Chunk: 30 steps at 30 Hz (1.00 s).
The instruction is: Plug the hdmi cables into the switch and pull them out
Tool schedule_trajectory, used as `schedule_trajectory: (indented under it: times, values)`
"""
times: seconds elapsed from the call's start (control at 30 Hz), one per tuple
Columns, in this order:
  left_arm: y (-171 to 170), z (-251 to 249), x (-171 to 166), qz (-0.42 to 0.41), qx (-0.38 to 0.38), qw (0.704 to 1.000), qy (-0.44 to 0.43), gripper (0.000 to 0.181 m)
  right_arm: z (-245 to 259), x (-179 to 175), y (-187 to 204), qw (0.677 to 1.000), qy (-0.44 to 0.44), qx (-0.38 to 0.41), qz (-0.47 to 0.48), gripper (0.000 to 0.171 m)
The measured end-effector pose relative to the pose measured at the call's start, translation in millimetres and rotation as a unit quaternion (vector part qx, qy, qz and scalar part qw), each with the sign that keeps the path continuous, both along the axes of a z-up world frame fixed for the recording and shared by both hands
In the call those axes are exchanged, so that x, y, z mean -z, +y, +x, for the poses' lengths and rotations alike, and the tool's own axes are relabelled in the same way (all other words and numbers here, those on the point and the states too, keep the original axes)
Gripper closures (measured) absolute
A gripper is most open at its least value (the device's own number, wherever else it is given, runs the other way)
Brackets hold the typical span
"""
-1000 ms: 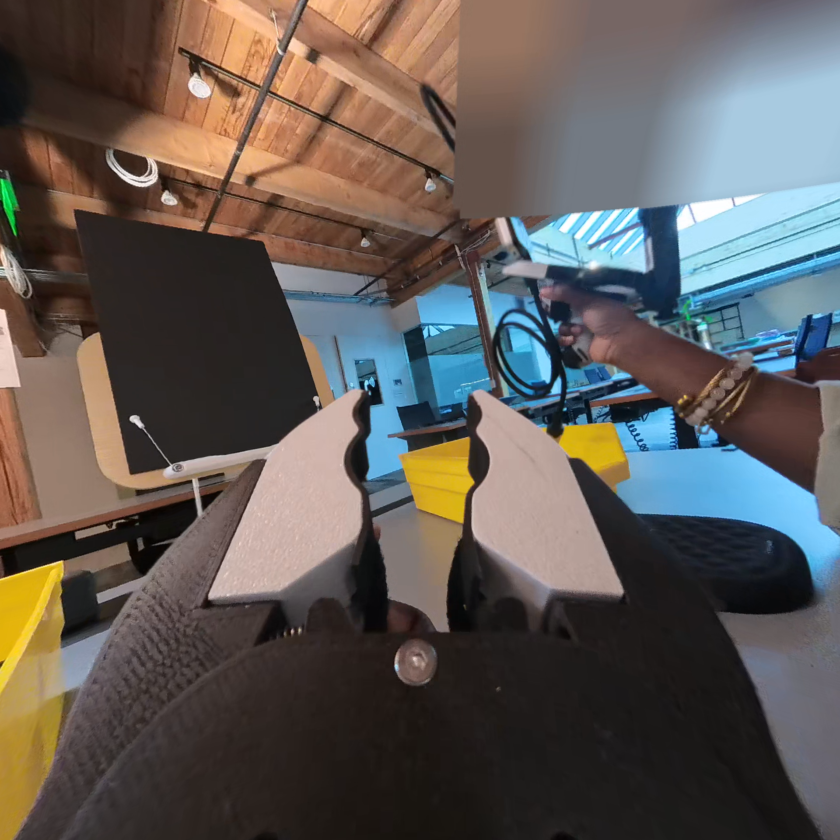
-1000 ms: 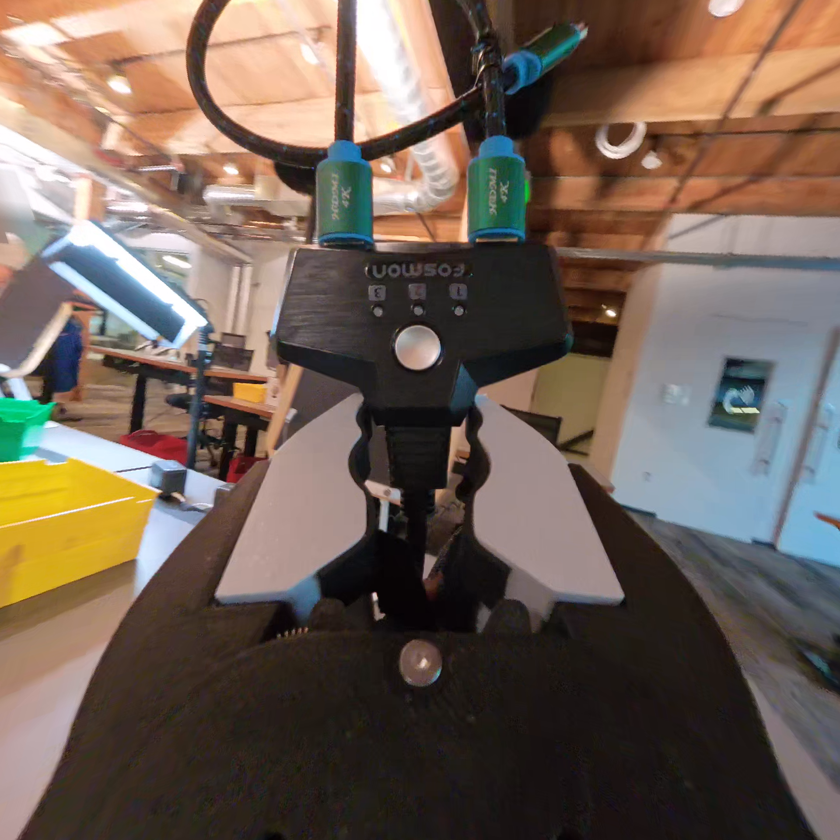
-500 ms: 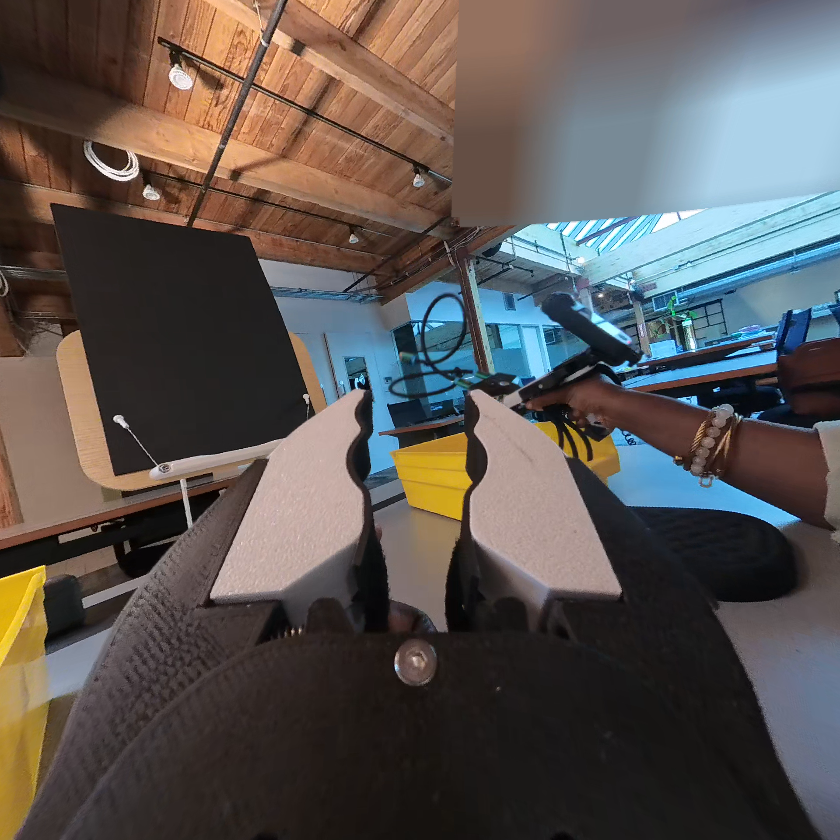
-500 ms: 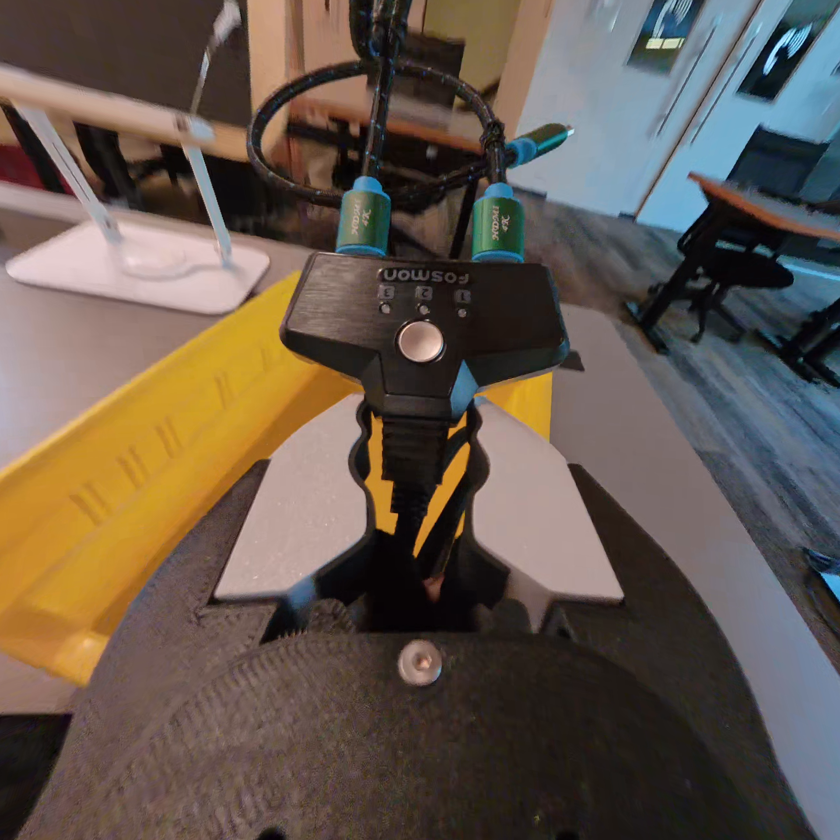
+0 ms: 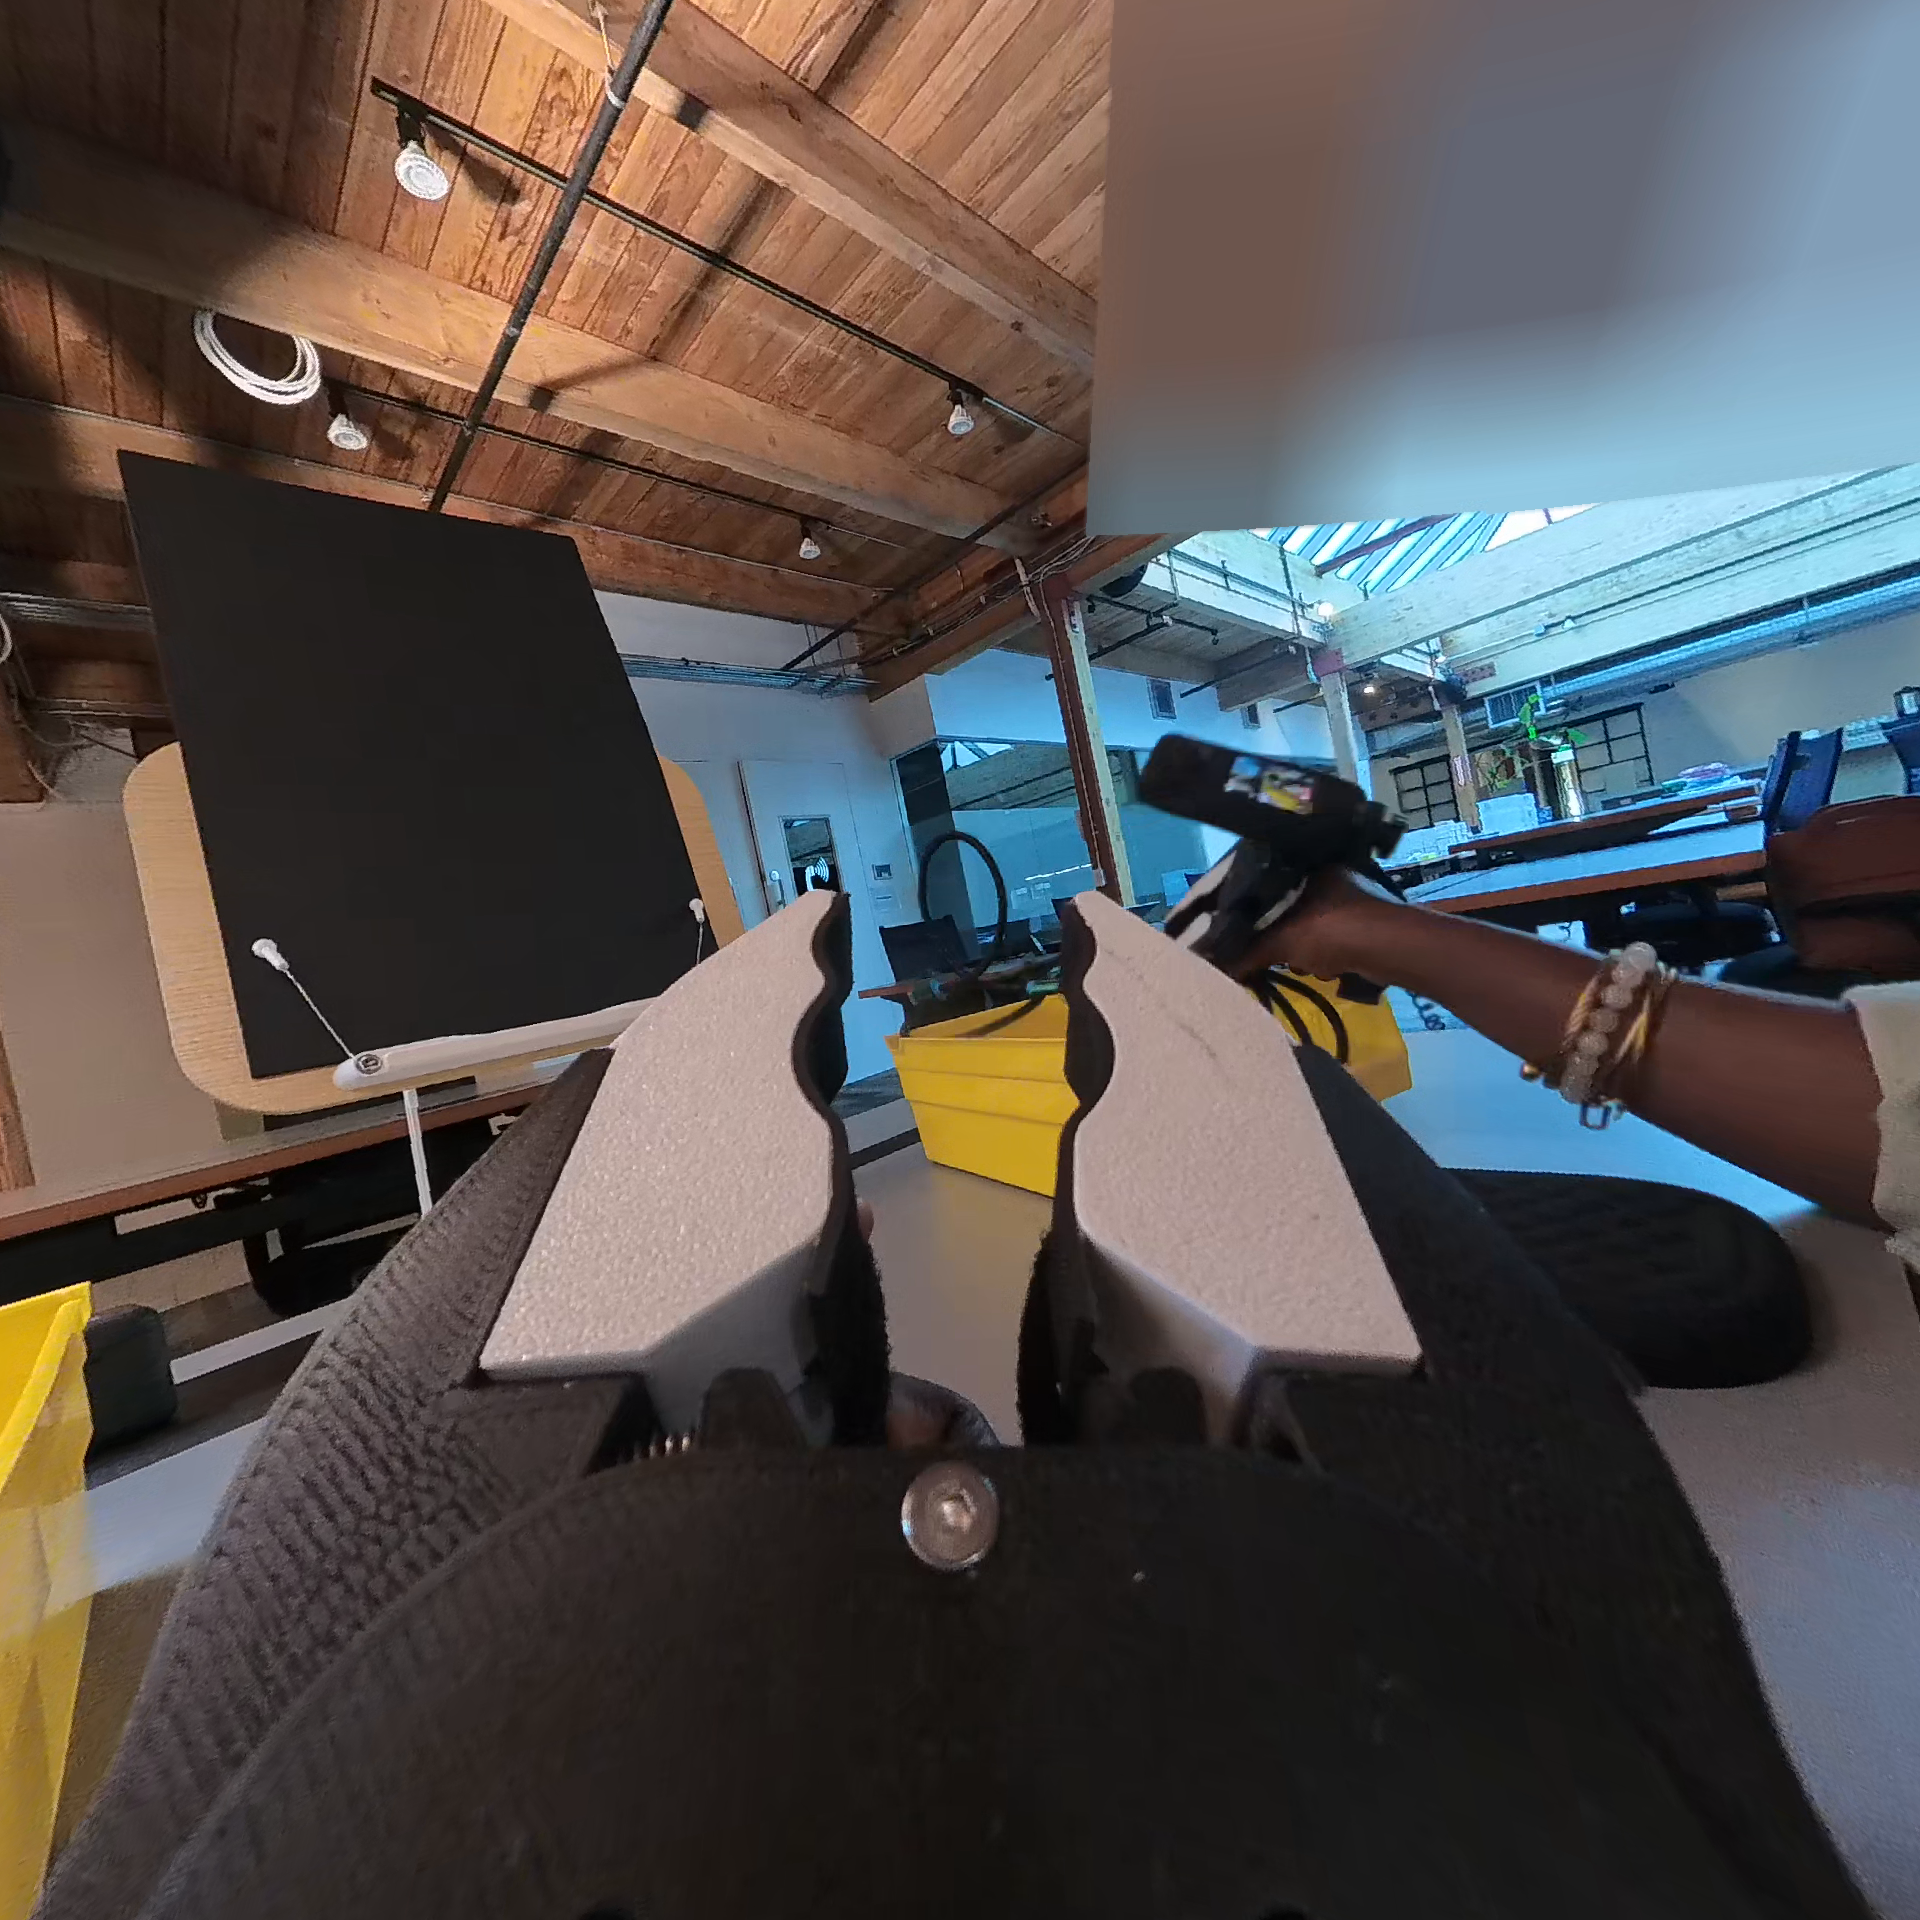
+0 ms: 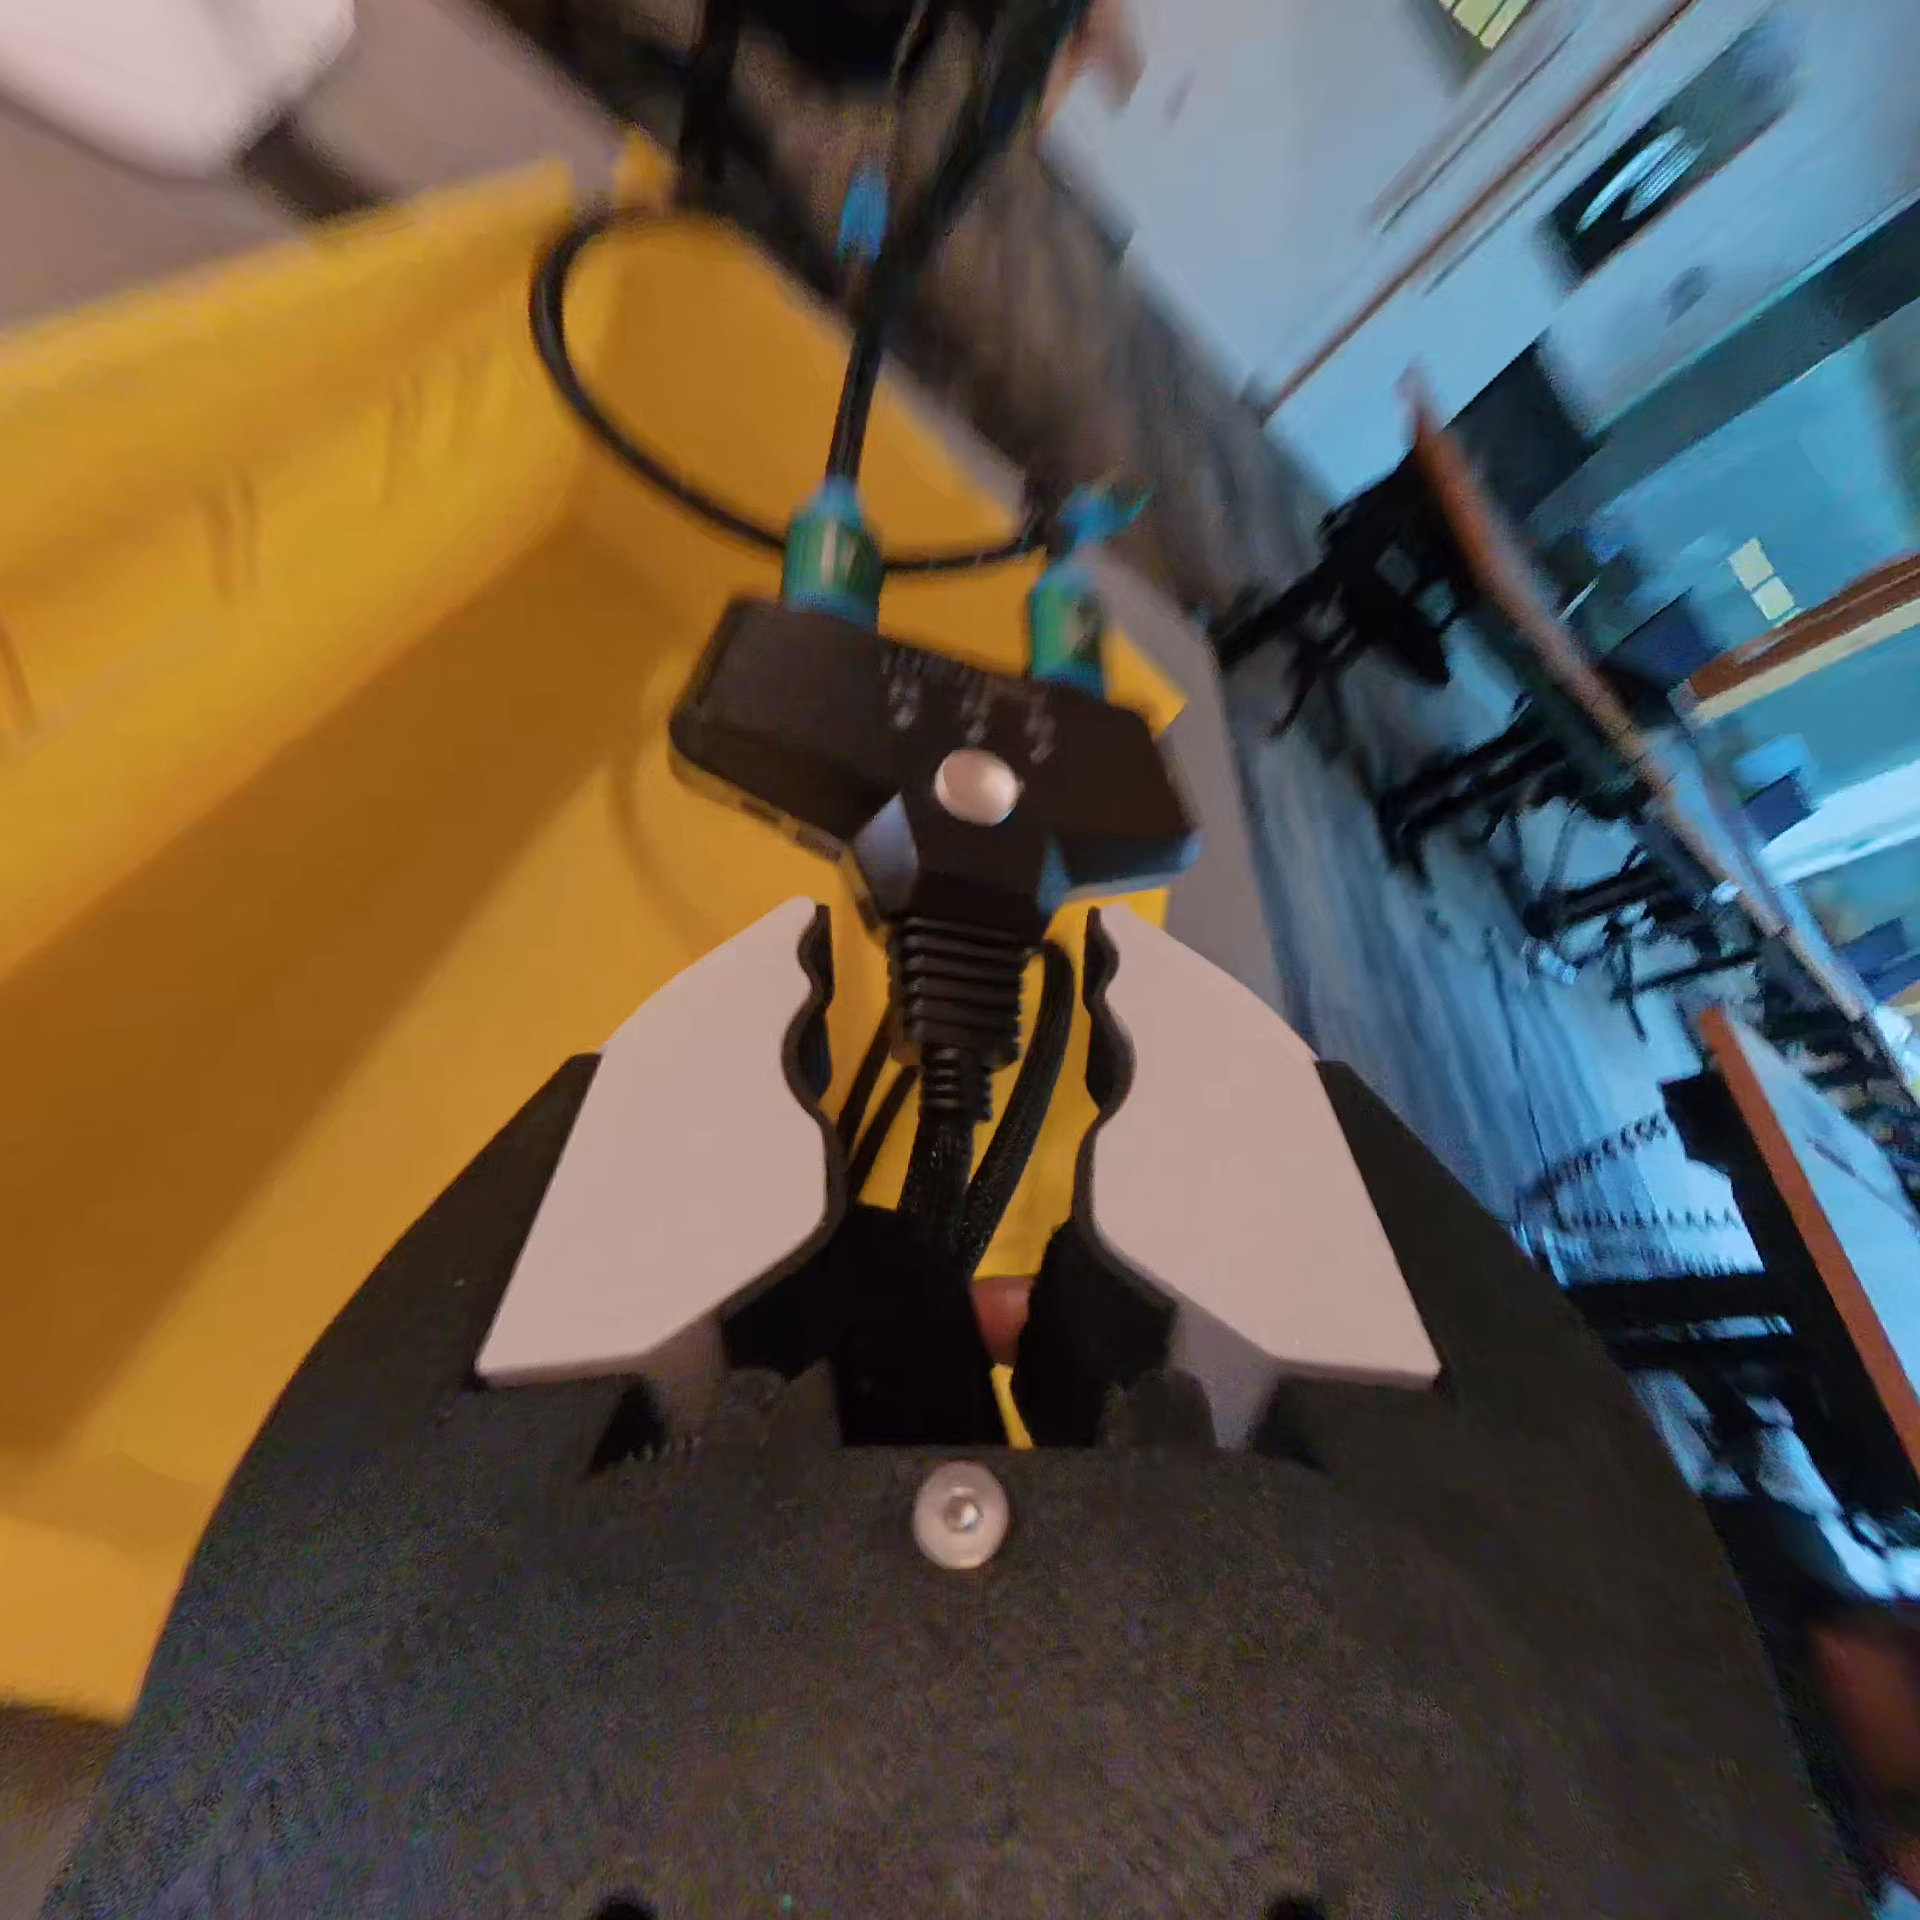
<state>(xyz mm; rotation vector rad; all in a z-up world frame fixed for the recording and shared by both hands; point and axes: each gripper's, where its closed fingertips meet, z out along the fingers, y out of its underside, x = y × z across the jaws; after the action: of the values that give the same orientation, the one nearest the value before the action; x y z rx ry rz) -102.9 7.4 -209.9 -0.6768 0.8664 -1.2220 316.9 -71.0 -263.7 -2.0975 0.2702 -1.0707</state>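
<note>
Lowered since a second ago, the right gripper (image 6: 956, 925) now hangs over the yellow bin (image 6: 312, 727), its jaws parted around the switch (image 6: 925, 738) lead. Two HDMI cables (image 6: 831, 551) are plugged in. Left gripper (image 5: 956, 914) is narrow and empty.

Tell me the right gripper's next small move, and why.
Probably lift the right gripper clear. Its jaws stand apart from the switch's cord, and the switch, with two cables plugged in, hangs over the yellow bin. The view is blurred, so whether the fingers touch the cord is uncertain.
</note>
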Motion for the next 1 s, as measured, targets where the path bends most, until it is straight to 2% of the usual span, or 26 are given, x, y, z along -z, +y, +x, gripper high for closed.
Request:
schedule_trajectory:
  times: [0.13, 0.2, 0.27, 0.3, 0.37, 0.4, 0.47, 0.6, 0.7, 0.77, 1.0]
  values:
    - [0.6, -0.3, 0.1, -0.002, 0.001, 1.0, -0.001, 0.143, -21.0, -61.9, -0.5, 0.978, -0.087, -0.053, 0.181, 0.087]
    - [0.6, -0.3, 0.3, -0.002, 0.0, 1.0, -0.001, 0.143, -40.5, -93.2, -7.2, 0.948, -0.122, -0.098, 0.278, 0.085]
    - [0.9, 0.2, 0.6, -0.002, -0.001, 1.0, 0.0, 0.143, -70.2, -117.3, -17.1, 0.902, -0.144, -0.158, 0.376, 0.098]
    - [1.0, 0.5, 0.9, -0.003, -0.001, 1.0, 0.001, 0.143, -87.1, -124.9, -23.2, 0.874, -0.154, -0.188, 0.42, 0.11]
    - [0.8, 0.9, 1.4, -0.002, -0.002, 1.0, 0.002, 0.143, -121.8, -123.7, -29.4, 0.827, -0.171, -0.25, 0.473, 0.155]
    - [0.7, 1.1, 1.7, -0.001, -0.003, 1.0, 0.003, 0.143, -137.6, -114.9, -24.6, 0.814, -0.165, -0.288, 0.476, 0.165]
    - [1.3, 1.5, 2.4, -0.001, -0.007, 1.0, 0.005, 0.143, -156.3, -96.4, -4.2, 0.822, -0.135, -0.344, 0.433, 0.167]
    - [5.1, 2.2, 4.2, -0.007, -0.015, 1.0, 0.012, 0.145, -170.9, -41.8, 40.3, 0.869, -0.058, -0.412, 0.267, 0.164]
    - [5.2, 1.4, 4.3, -0.009, -0.012, 1.0, 0.012, 0.145, -192.2, 1.7, 60.1, 0.868, 0.044, -0.465, 0.17, 0.161]
    - [5.6, 1.0, 4.4, -0.01, -0.012, 1.0, 0.012, 0.145, -183.5, 23.8, 67.3, 0.893, 0.062, -0.431, 0.112, 0.153]
    - [8.4, 1.2, 6.0, -0.007, -0.026, 0.999, 0.043, 0.146, -162.8, 22.6, 63.7, 0.92, 0.065, -0.367, 0.125, 0.149]
